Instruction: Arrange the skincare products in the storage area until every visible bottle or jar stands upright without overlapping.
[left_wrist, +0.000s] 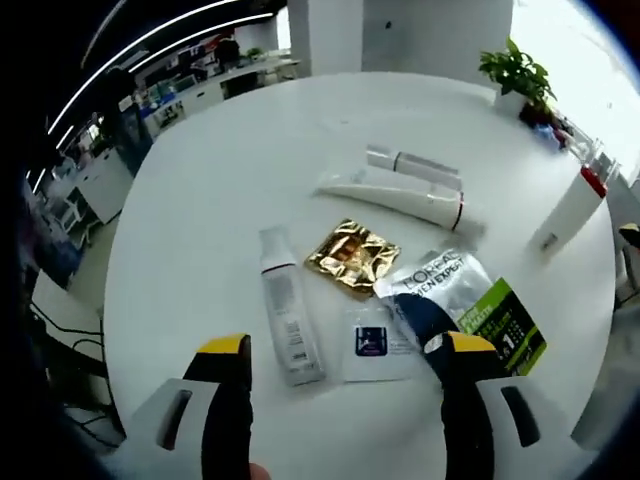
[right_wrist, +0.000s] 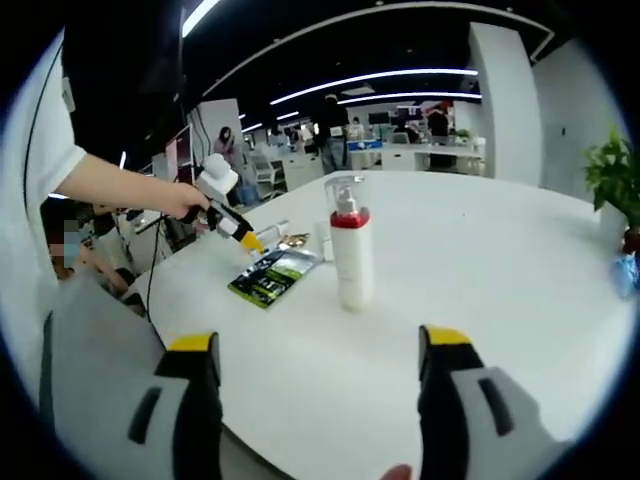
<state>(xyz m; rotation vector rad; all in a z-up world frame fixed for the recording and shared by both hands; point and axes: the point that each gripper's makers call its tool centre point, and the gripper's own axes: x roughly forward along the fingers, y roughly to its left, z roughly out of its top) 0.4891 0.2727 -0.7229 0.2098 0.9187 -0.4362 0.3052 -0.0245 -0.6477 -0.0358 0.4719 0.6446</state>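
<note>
In the left gripper view my left gripper (left_wrist: 345, 350) is open above the white round table (left_wrist: 200, 200), jaws on either side of a small clear sachet (left_wrist: 372, 342). A grey tube (left_wrist: 286, 310) lies flat by the left jaw. A gold foil packet (left_wrist: 352, 256), a silver sachet (left_wrist: 440, 280), a green-black sachet (left_wrist: 505, 322) and two white tubes (left_wrist: 405, 197) (left_wrist: 415, 166) also lie flat. A white pump bottle with a red band (left_wrist: 570, 212) (right_wrist: 350, 250) stands upright. In the right gripper view my right gripper (right_wrist: 320, 355) is open, short of that bottle; the left gripper (right_wrist: 230, 222) shows over the sachets (right_wrist: 272, 275).
A potted plant (left_wrist: 516, 75) (right_wrist: 612, 180) stands at the table's far edge. Desks, chairs and people fill the office behind. A person's arm (right_wrist: 120, 185) reaches in from the left of the right gripper view.
</note>
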